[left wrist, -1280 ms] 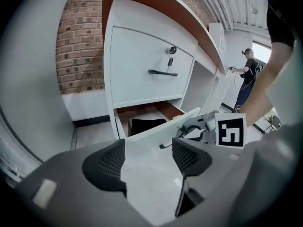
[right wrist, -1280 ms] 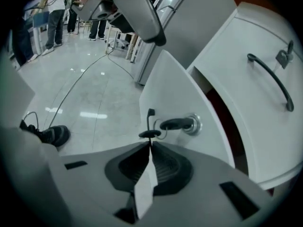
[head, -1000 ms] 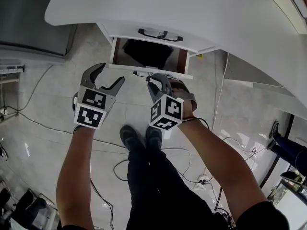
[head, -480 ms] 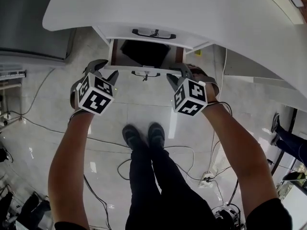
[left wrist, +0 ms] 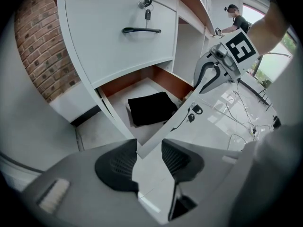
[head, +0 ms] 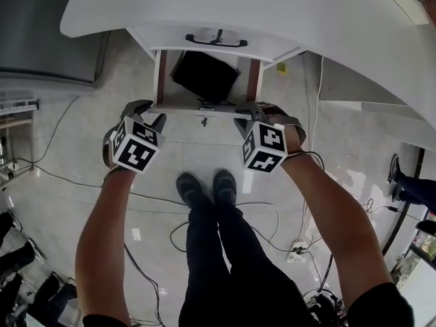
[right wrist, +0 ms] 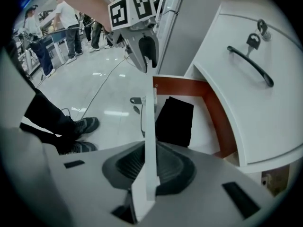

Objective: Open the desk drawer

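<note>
Nearest, both hands low over the tiled floor (head: 197,148), one at each end of the drawer front (head: 204,107).

Right gripper (head: 252,111): fingers just tightened, clenched on the thin top edge at the panel's right end, with the board squarely between the pads.

Left gripper (head: 148,112): fingers just narrowed from wide, gripping the left corner of the same panel, to judge by its own view.

Since a second ago: right gripper moved off the centre handle (left wrist: 191,111) and out to the corner, left gripper brought in from empty air. Lower drawer (head: 162,80) drawn noticeably further out from under the table (head: 306,19).

Inside, now fully exposed, a black folded item (head: 204,75) lying on the drawer's white bottom. Judged nearly done: drawer plainly open, perhaps a little travel left on the runners.

Beyond, upper drawer (head: 266,46) shut, with a key (left wrist: 147,4) in its lock.

No brand or readable writing anywhere. Only black-and-white square markers on the gripper cubes.
</note>
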Demonstrator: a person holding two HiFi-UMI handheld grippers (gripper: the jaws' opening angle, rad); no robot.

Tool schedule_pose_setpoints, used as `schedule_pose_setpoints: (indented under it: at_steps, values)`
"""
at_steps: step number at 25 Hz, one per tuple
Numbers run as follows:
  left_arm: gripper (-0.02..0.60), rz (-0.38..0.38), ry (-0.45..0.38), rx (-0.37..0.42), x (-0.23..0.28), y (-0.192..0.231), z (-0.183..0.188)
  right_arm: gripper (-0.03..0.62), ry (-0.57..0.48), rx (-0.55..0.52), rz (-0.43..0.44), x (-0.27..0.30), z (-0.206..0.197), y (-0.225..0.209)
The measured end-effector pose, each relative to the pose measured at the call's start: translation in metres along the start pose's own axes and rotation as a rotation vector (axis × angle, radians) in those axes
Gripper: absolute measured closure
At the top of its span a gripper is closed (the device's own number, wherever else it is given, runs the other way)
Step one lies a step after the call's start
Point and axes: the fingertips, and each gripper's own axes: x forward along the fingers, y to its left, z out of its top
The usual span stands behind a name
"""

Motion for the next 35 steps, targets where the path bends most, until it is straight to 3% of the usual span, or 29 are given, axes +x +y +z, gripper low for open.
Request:
schedule_pose_setpoints:
  at_steps: [6,15,20,22,28,35]
  values:
    - [0.41,-0.006,0.013,-0.036,0.001,-0.024,-0.026,0.526,0.016,-0.023,0.029,0.006,-0.003,0.032]
    - [0.408,0.011,0.005,-0.065,0.004,-0.029,-0.034,0.526,0.022,-0.012,0.032,0.011,-0.005,0.041]
    - [0.403,0.037,0.019,-0.079,0.003,-0.029,-0.035,0.523,0.026,0.077,0.048,0.008,-0.004,0.039]
    - [0.373,0.052,0.015,-0.113,-0.004,-0.029,-0.037,0.519,0.017,0.088,0.052,-0.004,-0.001,0.041]
    - [0.362,0.031,-0.059,-0.252,-0.071,-0.037,-0.03,0.51,-0.084,0.214,0.065,-0.084,0.02,0.039]
    - [0.365,0.008,-0.194,-0.389,-0.18,-0.052,0.023,0.511,-0.21,0.403,0.004,-0.189,0.064,0.019]
